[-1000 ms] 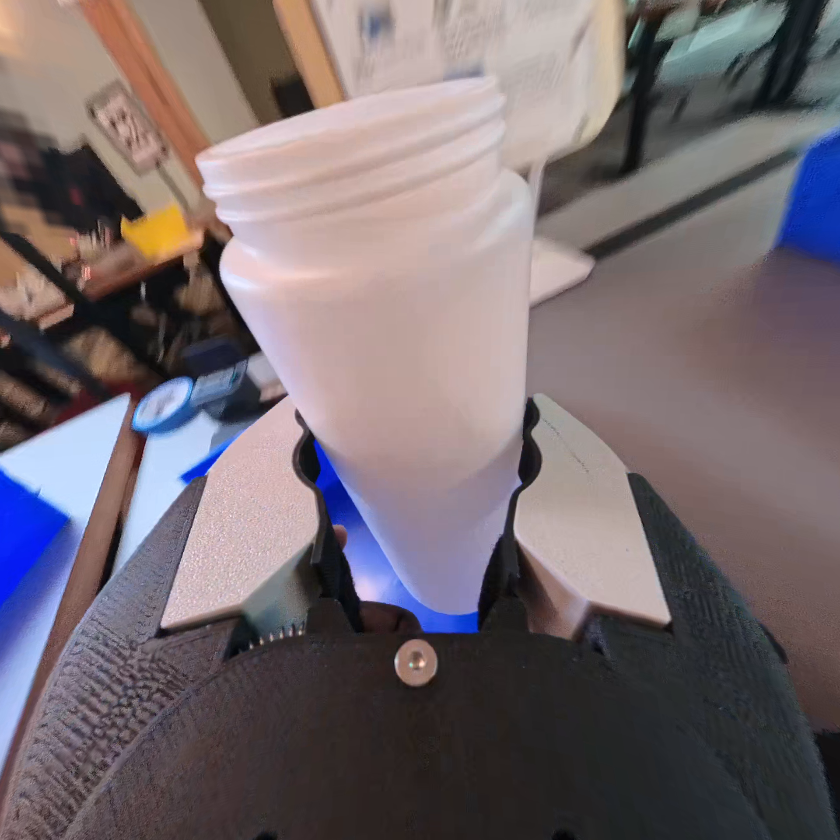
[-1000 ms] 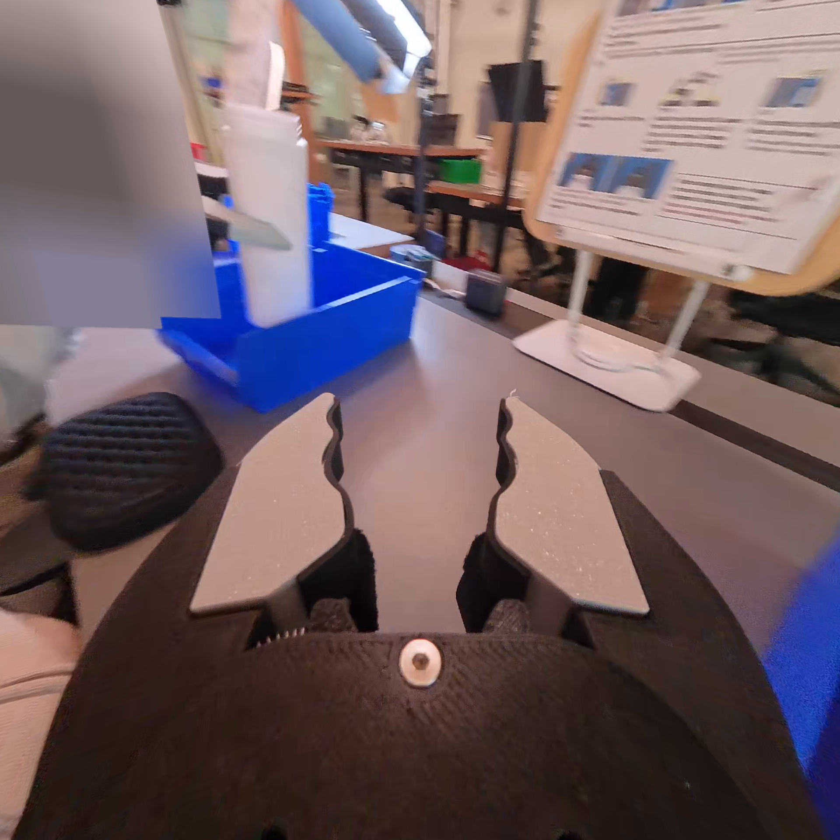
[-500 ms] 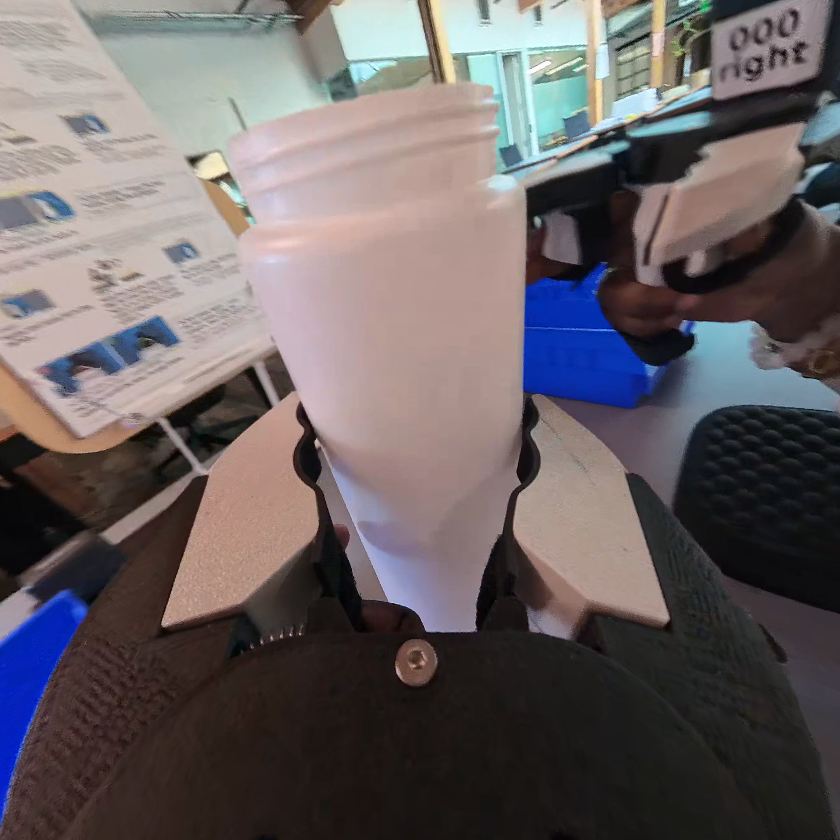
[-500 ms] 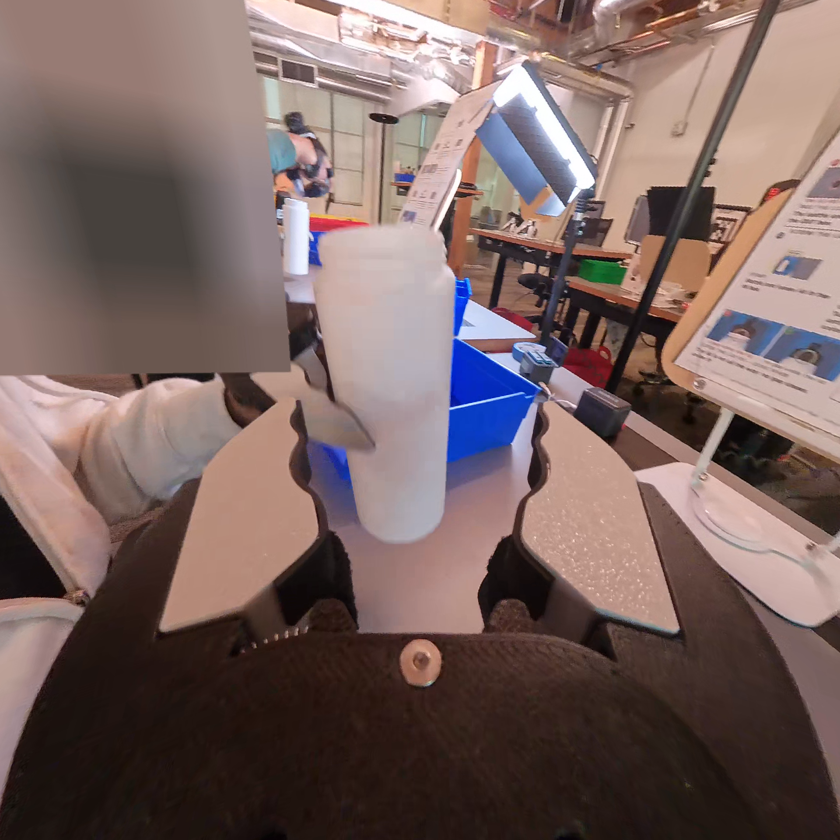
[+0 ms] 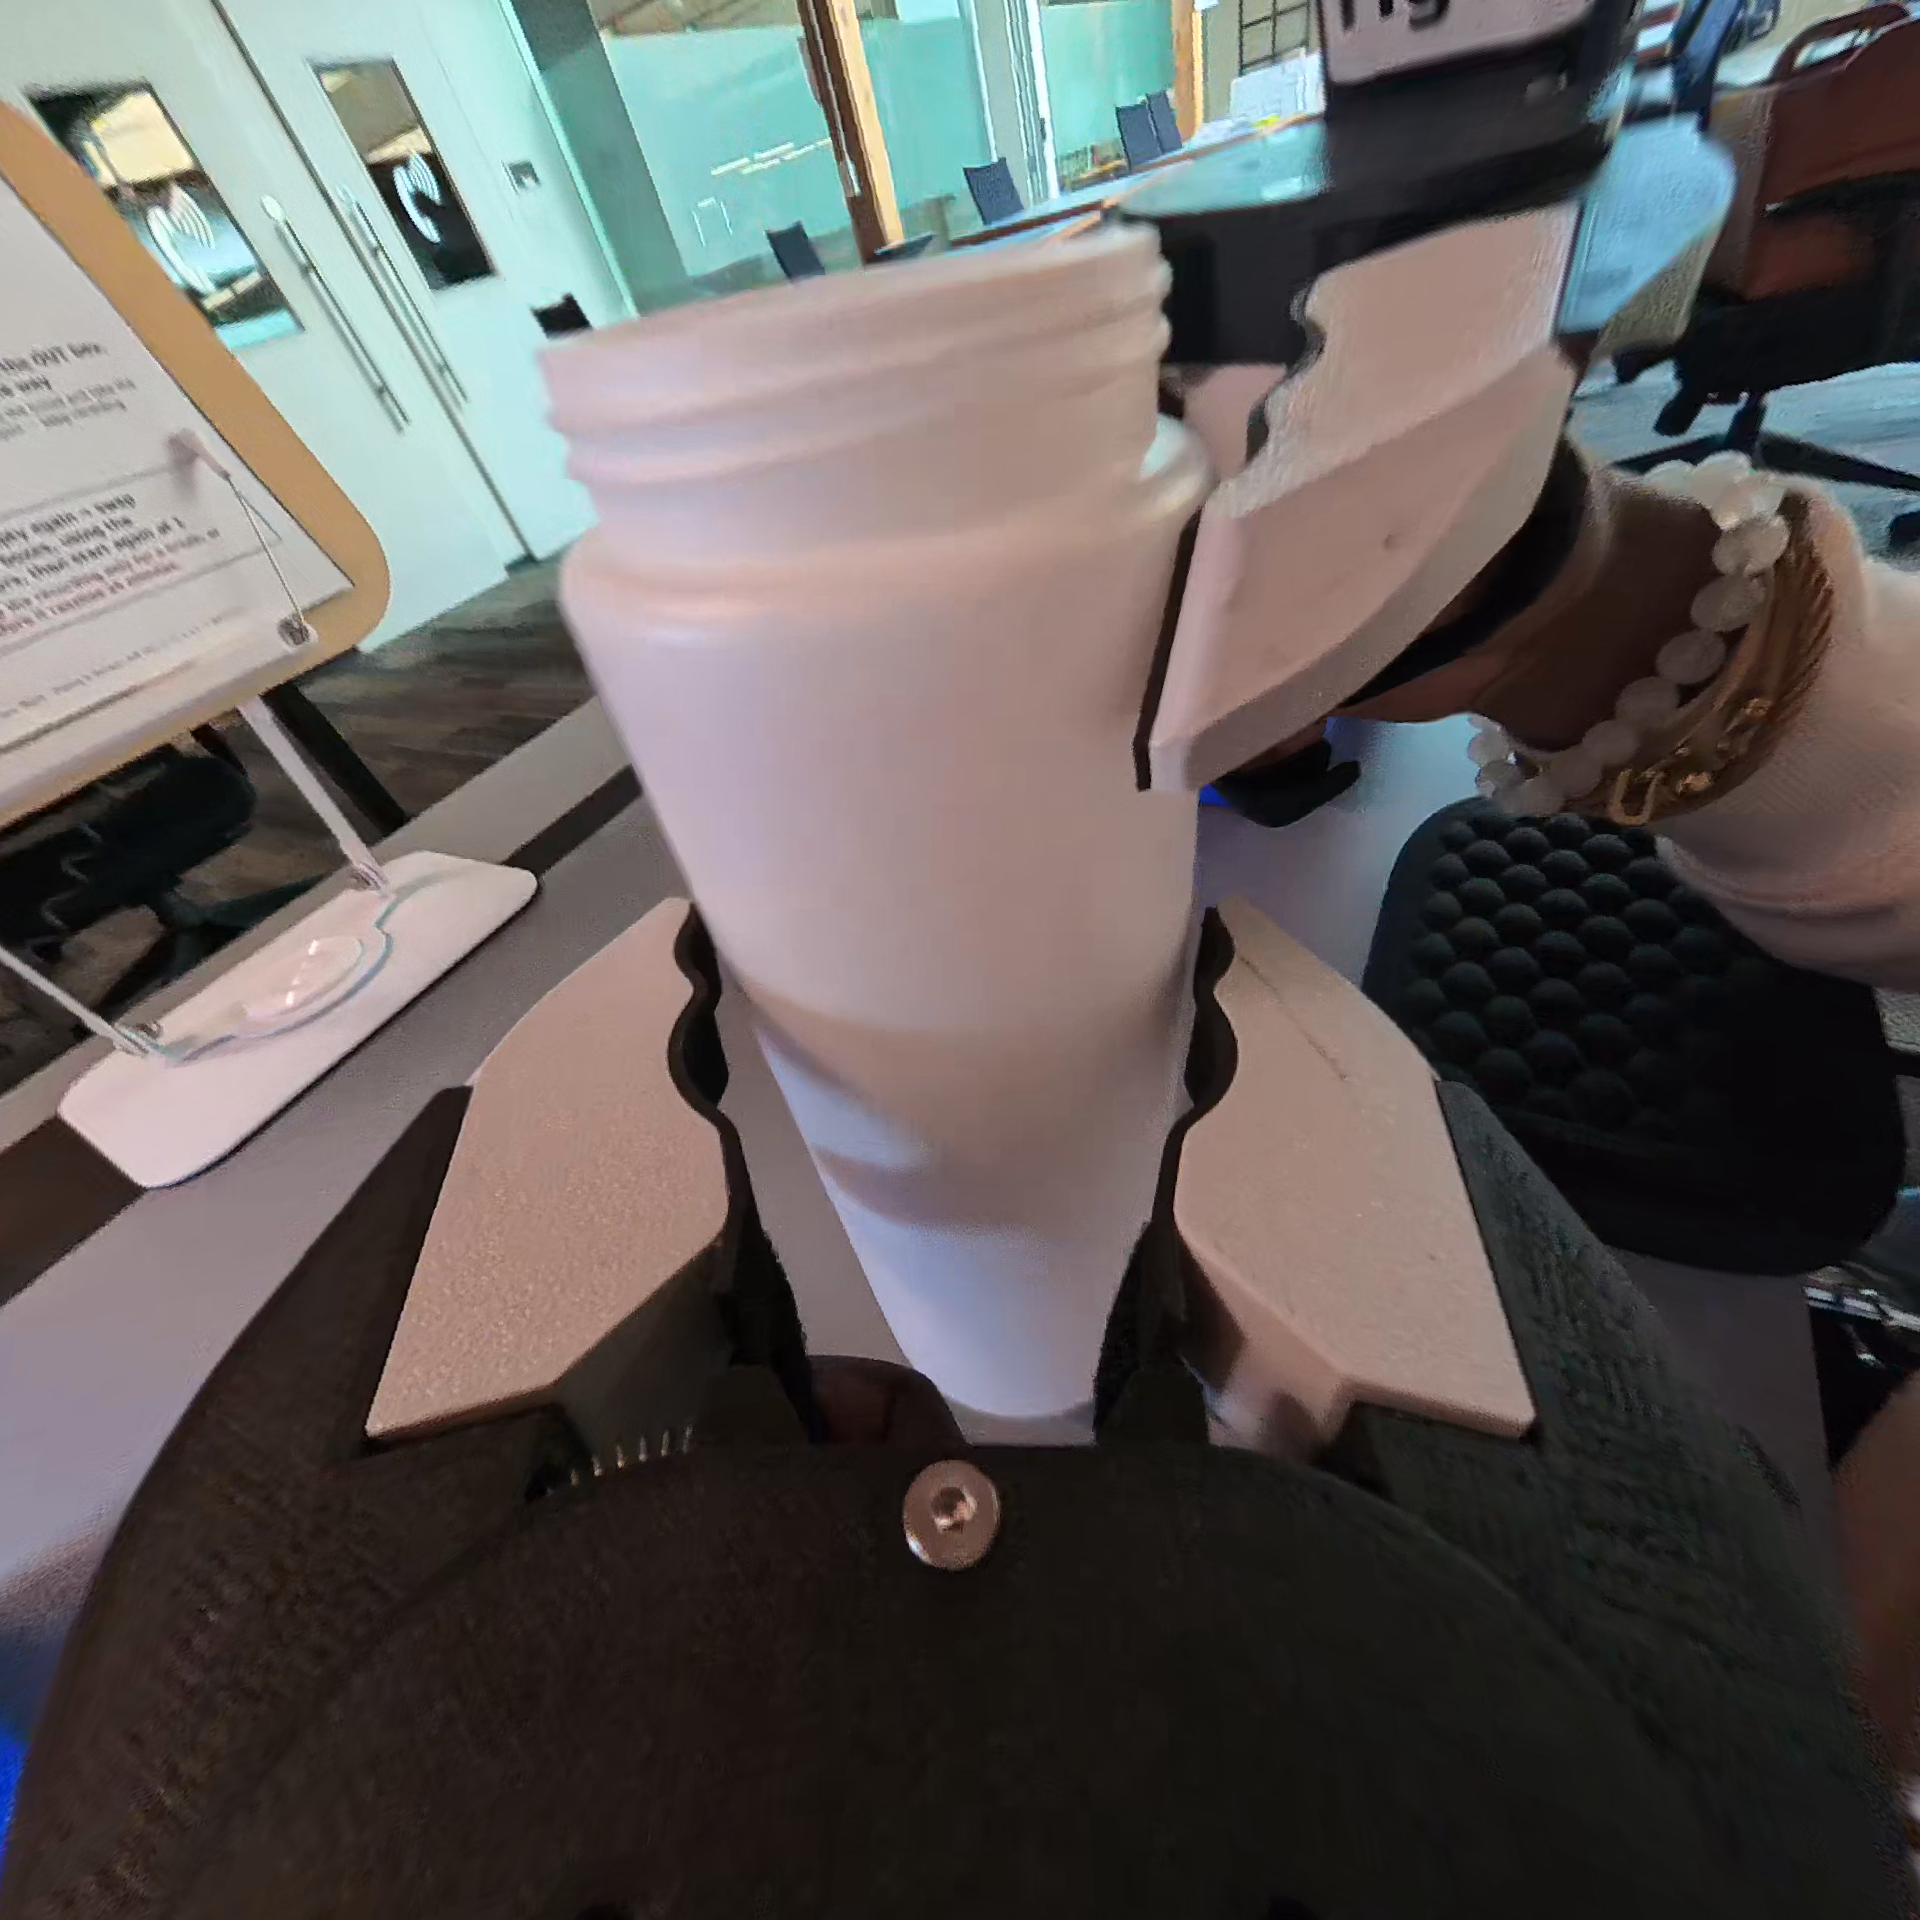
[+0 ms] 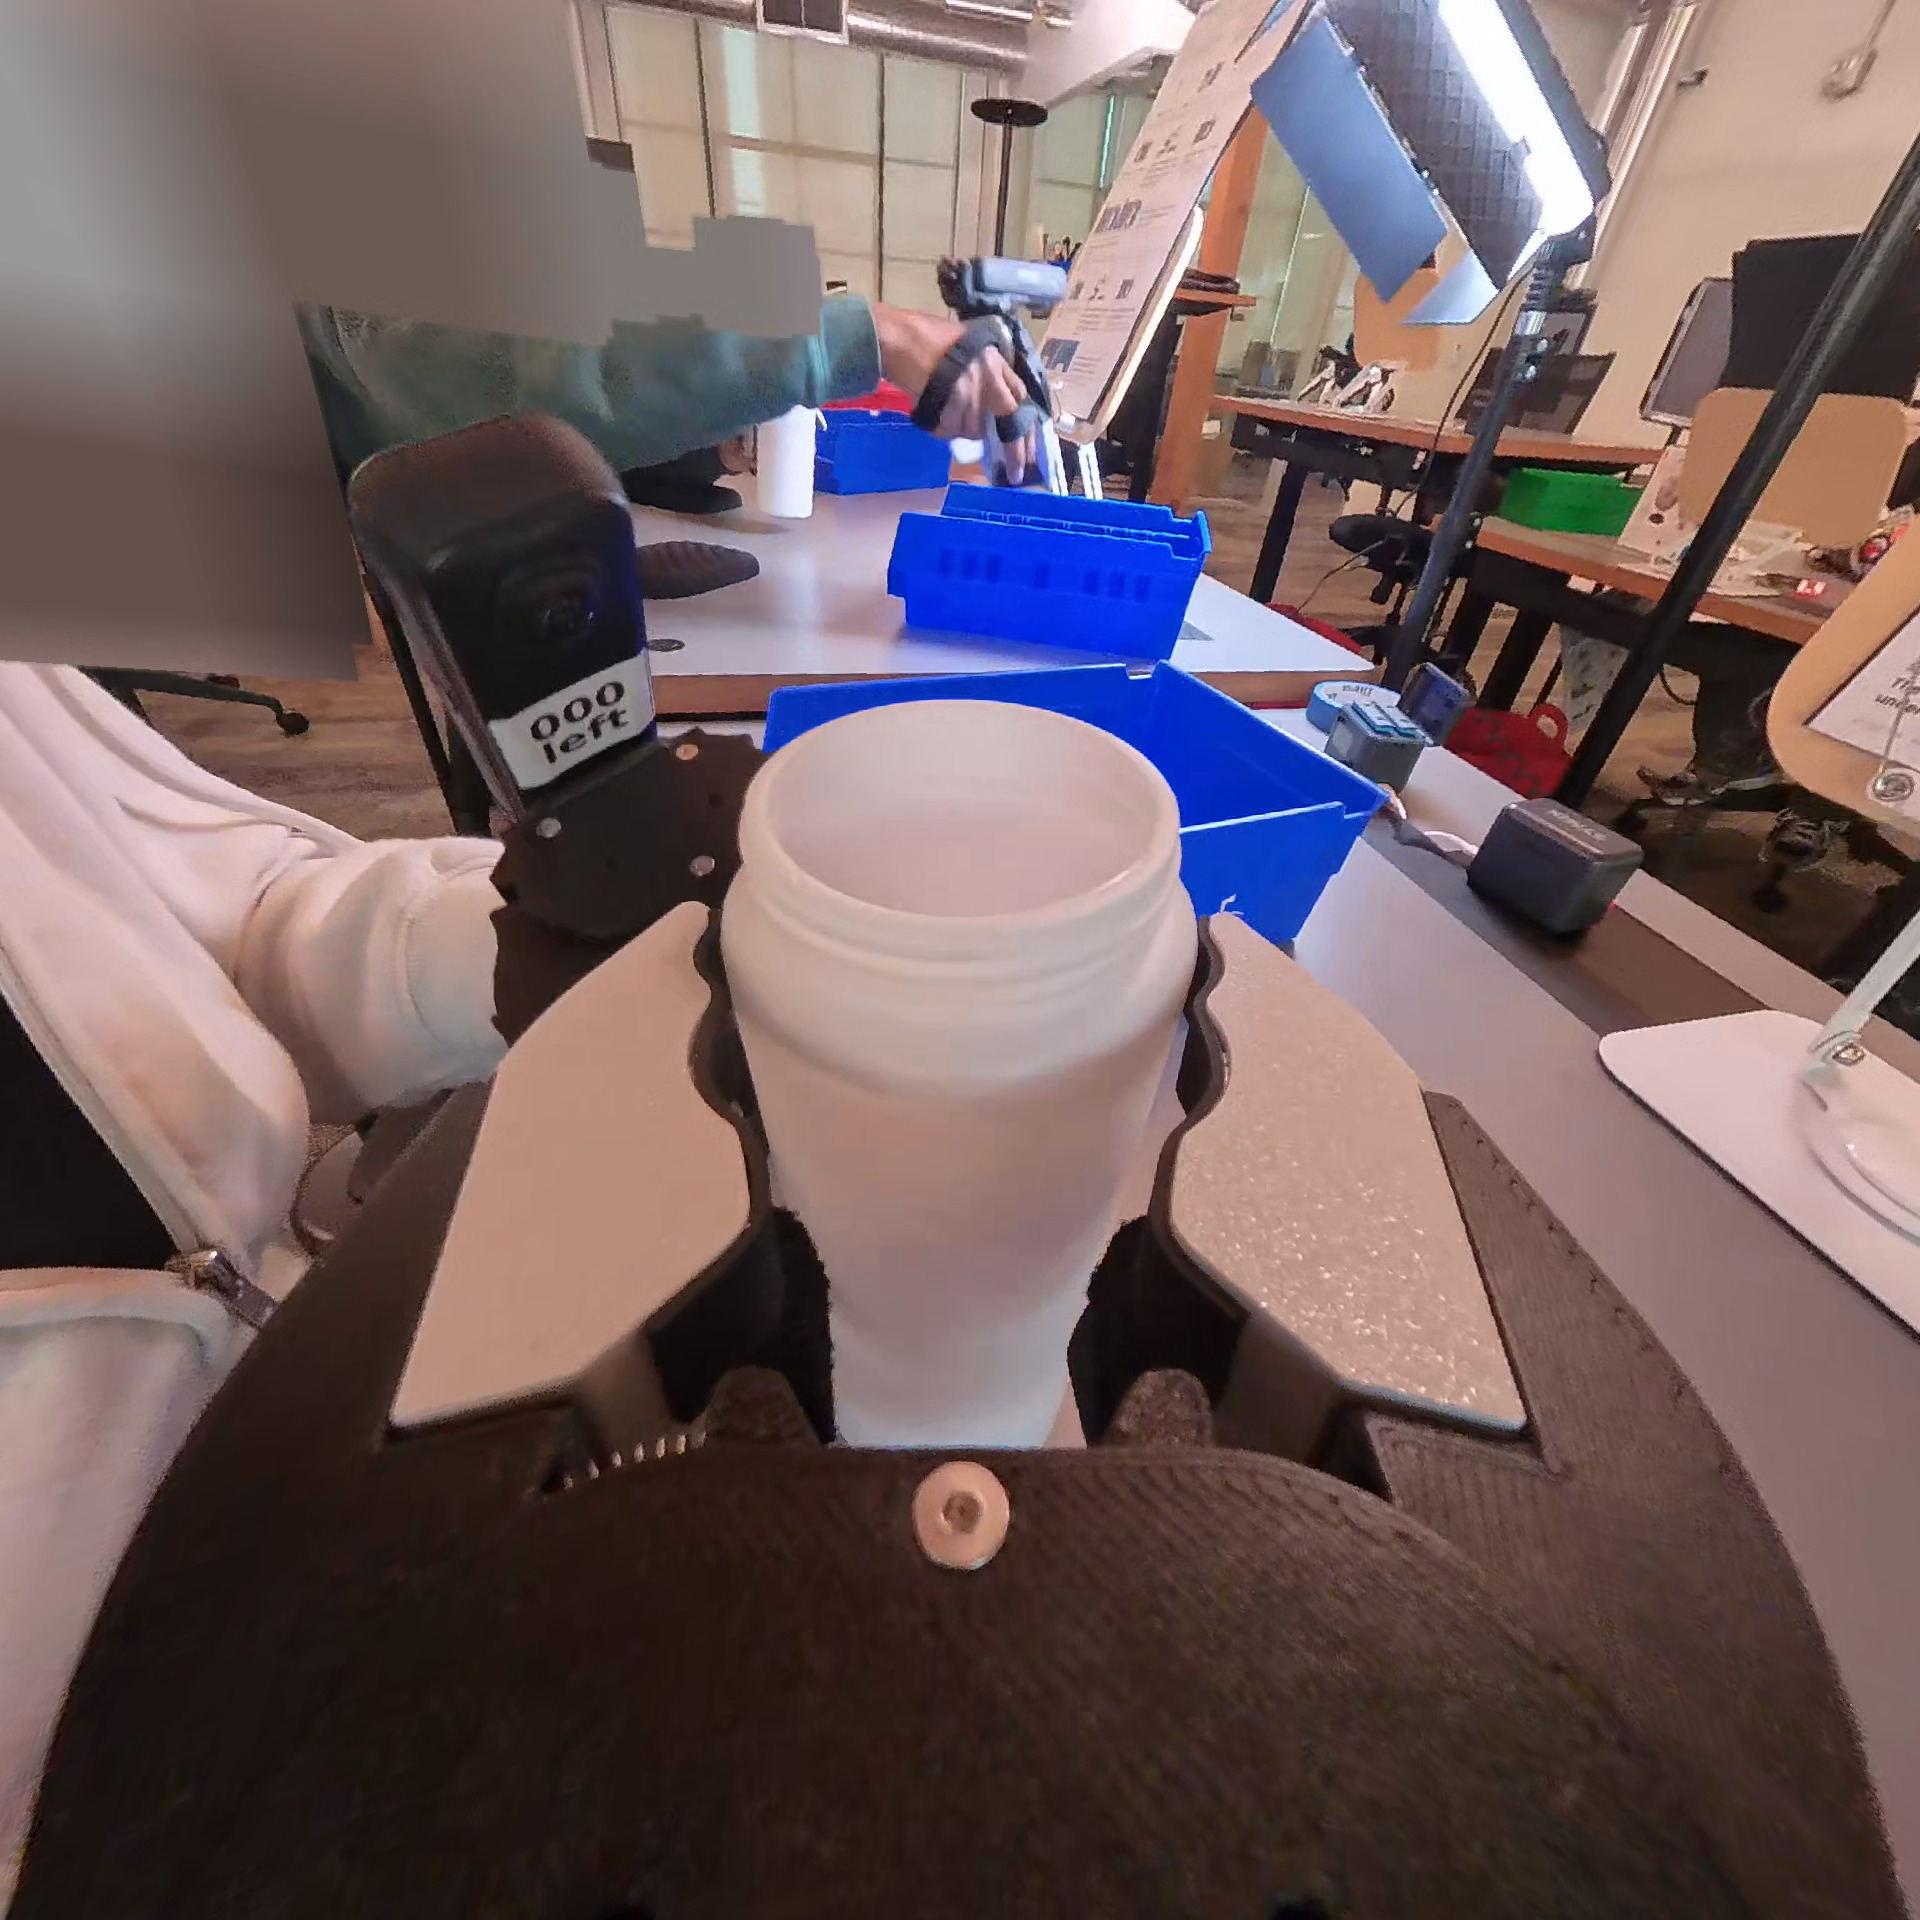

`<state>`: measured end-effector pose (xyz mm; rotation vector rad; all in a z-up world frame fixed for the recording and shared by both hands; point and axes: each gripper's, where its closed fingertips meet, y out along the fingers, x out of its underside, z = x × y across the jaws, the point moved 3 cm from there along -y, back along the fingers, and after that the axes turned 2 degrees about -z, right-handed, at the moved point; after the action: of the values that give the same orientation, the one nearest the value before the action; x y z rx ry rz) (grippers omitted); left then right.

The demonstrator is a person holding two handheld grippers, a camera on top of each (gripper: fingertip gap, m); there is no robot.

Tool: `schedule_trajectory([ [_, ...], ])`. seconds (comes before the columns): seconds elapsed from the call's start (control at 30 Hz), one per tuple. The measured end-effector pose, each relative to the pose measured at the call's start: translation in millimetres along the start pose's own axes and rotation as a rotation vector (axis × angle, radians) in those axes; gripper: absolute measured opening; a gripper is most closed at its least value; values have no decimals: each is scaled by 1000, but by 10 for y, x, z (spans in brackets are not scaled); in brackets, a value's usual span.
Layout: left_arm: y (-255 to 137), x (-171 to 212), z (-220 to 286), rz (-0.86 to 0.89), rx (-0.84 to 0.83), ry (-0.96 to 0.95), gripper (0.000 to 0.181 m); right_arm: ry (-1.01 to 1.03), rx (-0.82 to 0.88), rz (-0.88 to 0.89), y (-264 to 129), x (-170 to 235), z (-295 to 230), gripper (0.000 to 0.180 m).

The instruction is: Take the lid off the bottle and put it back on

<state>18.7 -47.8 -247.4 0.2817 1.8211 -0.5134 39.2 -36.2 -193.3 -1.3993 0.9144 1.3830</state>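
Matt white plastic bottle (image 6: 961, 997), grey table (image 6: 1538, 1122)

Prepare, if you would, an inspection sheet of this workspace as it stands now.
Surface: grey table, with clutter along its far side.
Job's things: white bottle, lid off, threaded neck open; lid not in view.
Clutter: blue bin behind the bottle; black textured pad; document stand on a white base; small dark box.
Grippers: left gripper shut on the bottle's lower body; right gripper has its tongs flanking the bottle's shoulder, but I cannot tell if it is gripping.
Cables: nothing seen.
Surroundings: second table with more blue bins; another person working there; light panel on a stand.
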Motion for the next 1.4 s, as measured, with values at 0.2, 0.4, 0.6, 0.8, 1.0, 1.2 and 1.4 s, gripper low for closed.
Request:
schedule_trajectory([
  [0.2,-411,-78,-292,64,-52,-124,93,39,75,-19,-70,218,227,84],
  [0.4,-1069,-124,-888,96,-269,-213,87,63,81,-21,-80,318,282,85],
  [0.6,-1395,250,-1685,-183,-461,-342,84,53,65,-28,-33,311,273,85],
  [0.8,-1177,1156,-2369,-585,-519,-424,80,40,52,42,-59,247,247,94],
  [1.0,-894,1785,-2662,-779,-456,-420,81,54,68,104,-159,204,285,97],
  [1.2,-749,2079,-2683,-789,-386,-445,86,89,91,145,-242,206,354,94],
  [1.4,-827,2054,-2736,-755,-443,-398,68,92,99,144,-249,225,377,92],
])
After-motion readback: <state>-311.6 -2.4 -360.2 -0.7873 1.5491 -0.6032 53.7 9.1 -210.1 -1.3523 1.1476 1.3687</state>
